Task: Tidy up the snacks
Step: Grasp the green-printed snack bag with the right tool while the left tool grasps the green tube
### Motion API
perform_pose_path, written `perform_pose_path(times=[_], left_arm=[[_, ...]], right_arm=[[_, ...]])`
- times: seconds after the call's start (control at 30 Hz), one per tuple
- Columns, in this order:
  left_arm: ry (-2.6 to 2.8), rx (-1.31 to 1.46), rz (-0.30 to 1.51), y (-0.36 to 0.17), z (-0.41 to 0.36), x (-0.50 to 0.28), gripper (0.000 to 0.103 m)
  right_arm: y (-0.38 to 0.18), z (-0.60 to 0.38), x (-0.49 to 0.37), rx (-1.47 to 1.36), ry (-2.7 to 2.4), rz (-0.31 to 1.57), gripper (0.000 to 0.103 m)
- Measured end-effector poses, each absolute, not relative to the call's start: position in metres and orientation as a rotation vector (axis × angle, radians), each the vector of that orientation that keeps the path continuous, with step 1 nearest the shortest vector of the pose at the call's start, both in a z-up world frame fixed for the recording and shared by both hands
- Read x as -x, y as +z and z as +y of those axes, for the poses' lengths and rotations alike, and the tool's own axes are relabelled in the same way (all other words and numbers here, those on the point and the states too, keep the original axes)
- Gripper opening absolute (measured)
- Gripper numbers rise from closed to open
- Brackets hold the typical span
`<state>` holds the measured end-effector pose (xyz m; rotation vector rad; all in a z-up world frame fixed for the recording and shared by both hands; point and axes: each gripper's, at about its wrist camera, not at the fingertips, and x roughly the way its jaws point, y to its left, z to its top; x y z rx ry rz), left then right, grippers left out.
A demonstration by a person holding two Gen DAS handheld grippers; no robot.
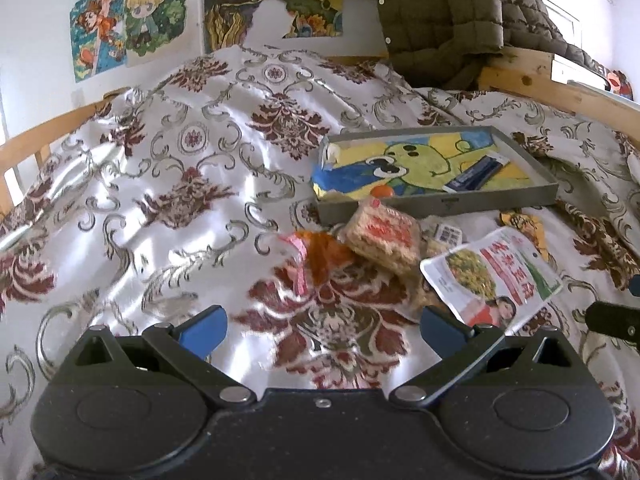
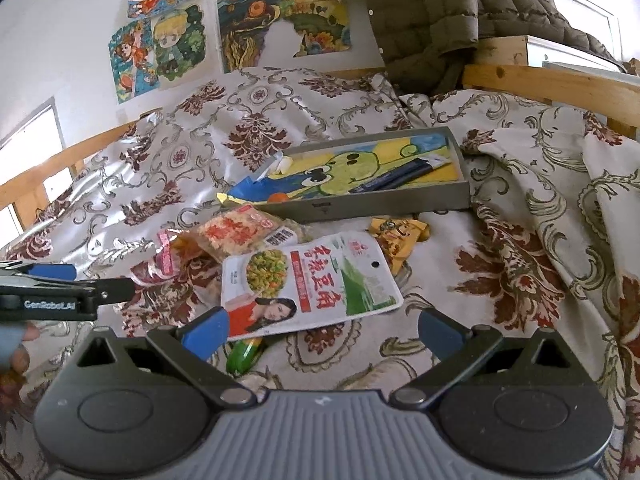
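- Cartoon posters (image 2: 160, 48) hang on the white wall.
- Left gripper (image 1: 322, 328) hovers spread and empty over the patterned bedspread (image 1: 160, 168).
- Snack packets (image 2: 308, 280) lie heaped before the grey tray (image 2: 360, 200).
- Right gripper (image 2: 322, 328) is likewise spread.
- A quilted jacket (image 2: 432, 12) drapes over the wooden bed frame (image 2: 560, 84).
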<state>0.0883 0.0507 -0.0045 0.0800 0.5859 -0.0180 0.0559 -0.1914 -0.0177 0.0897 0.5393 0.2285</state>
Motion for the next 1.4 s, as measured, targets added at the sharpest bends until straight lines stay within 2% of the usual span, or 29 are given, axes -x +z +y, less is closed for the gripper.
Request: perform_pose_path(times=[0.13,0.47,0.73,0.93,1.07,1.4], left_arm=[[-0.022,-0.061,0.581,-0.002,0.053,-0.101,0.102],[-0.106,-0.084,0.566,0.001,0.051,-0.14,0.102],[-0.21,-0.13,0.604,-0.011,0.048,-0.155,0.102],[-0.268,-0.104,0.637,-0.02,0.049,-0.159,0.102],[-0.295,-0.038,0.633,-0.018,0.049,-0.161,0.102],[-0.301,-0.039,0.641,-0.017,0.051,-0.163,0.102]], right_arm=[[-0.018,-0.185,-0.062,-0.079,0.256,0.545,0.103],[-0.044,-0.198,-0.108,-0.316,0.374,0.69,0.103],[-0.064,-0.202,-0.139,-0.387,0.355,0.719,0.101],[-0.07,-0.207,-0.141,-0.46,0.365,0.651,0.091],[-0.07,-0.214,-0.138,-0.528,0.391,0.61,0.077],[-0.073,-0.197,-0.148,-0.46,0.371,0.711,0.086]])
